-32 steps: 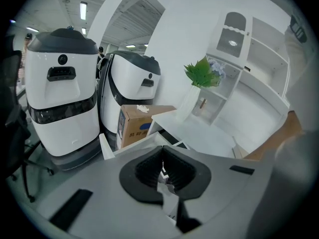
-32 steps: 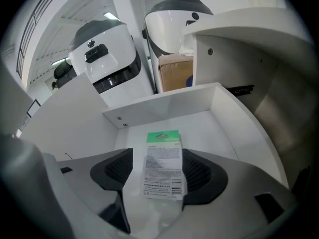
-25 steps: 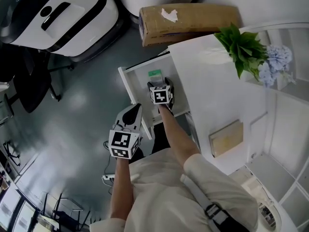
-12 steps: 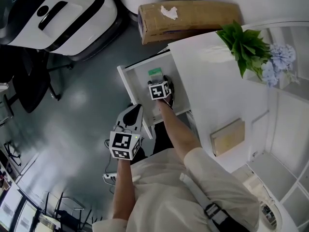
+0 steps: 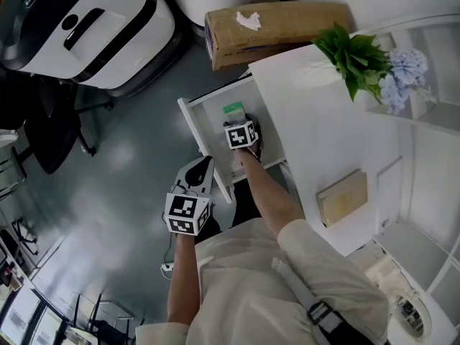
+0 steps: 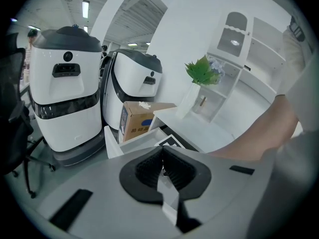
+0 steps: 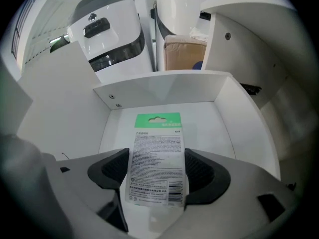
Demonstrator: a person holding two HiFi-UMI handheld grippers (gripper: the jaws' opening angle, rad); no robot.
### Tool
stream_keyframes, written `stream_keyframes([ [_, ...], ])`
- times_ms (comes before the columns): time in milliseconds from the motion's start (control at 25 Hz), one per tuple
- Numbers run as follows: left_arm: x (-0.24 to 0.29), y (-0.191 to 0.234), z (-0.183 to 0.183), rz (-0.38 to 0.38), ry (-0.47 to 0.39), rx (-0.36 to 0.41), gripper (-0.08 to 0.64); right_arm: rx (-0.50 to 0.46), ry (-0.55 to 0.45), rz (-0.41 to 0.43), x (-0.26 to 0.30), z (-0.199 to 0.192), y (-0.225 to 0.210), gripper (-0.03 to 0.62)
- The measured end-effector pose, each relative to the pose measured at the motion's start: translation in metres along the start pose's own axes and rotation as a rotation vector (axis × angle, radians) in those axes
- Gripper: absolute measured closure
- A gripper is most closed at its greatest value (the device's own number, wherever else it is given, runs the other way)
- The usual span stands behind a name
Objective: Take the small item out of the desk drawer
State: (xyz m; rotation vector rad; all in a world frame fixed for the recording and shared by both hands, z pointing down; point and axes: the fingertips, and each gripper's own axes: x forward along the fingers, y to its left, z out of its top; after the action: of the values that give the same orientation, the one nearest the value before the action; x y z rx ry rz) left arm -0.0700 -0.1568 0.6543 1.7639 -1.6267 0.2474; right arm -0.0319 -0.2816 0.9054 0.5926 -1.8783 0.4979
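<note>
The white desk drawer (image 5: pixel 210 121) stands pulled out. A small carded packet with a green top (image 7: pixel 157 153) lies flat on its floor, and its green end (image 5: pixel 232 109) shows in the head view. My right gripper (image 7: pixel 157 172) is down inside the drawer, with the packet's lower half between its black pads (image 7: pixel 110 171). The jaws are closing, the pads lie right at the card's edges, and the card is not bent. In the head view the marker cube hides the right gripper's (image 5: pixel 240 126) jaws. My left gripper (image 5: pixel 202 165) hangs outside the drawer front, shut and empty, its pads (image 6: pixel 149 166) together.
The white desk top (image 5: pixel 309 121) overhangs the drawer's right side, carrying a green plant (image 5: pixel 352 60) and a tan book (image 5: pixel 343 196). A cardboard box (image 5: pixel 277 31) sits on the floor behind the drawer. Two white robot bodies (image 5: pixel 86 27) and a black chair (image 5: pixel 50 121) stand to the left.
The right gripper has pushed a little deeper into the drawer, toward the packet. The left gripper has stayed about where it was.
</note>
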Motion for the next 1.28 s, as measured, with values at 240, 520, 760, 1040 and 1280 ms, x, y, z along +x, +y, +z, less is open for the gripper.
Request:
stream_keyframes([
  [240, -0.009, -0.001, 0.014, -0.019, -0.023, 0.025, 0.543, 0.003, -0.051, 0.01, -0.031, 0.01, 0.004, 0.225],
  [520, -0.019, -0.006, 0.025, -0.041, -0.044, 0.054, 0.543, 0.022, -0.096, 0.016, -0.068, 0.017, 0.013, 0.225],
  [760, -0.025, -0.008, 0.025, -0.063, -0.044, 0.05, 0.543, 0.032, -0.155, 0.044, -0.118, 0.013, 0.04, 0.225],
  [1040, -0.03, -0.012, 0.029, -0.087, -0.051, 0.075, 0.543, 0.067, -0.243, 0.029, -0.165, 0.011, 0.05, 0.225],
  [1280, -0.036, 0.002, 0.03, -0.093, -0.05, 0.094, 0.543, 0.094, -0.335, 0.017, -0.198, 0.009, 0.06, 0.225],
])
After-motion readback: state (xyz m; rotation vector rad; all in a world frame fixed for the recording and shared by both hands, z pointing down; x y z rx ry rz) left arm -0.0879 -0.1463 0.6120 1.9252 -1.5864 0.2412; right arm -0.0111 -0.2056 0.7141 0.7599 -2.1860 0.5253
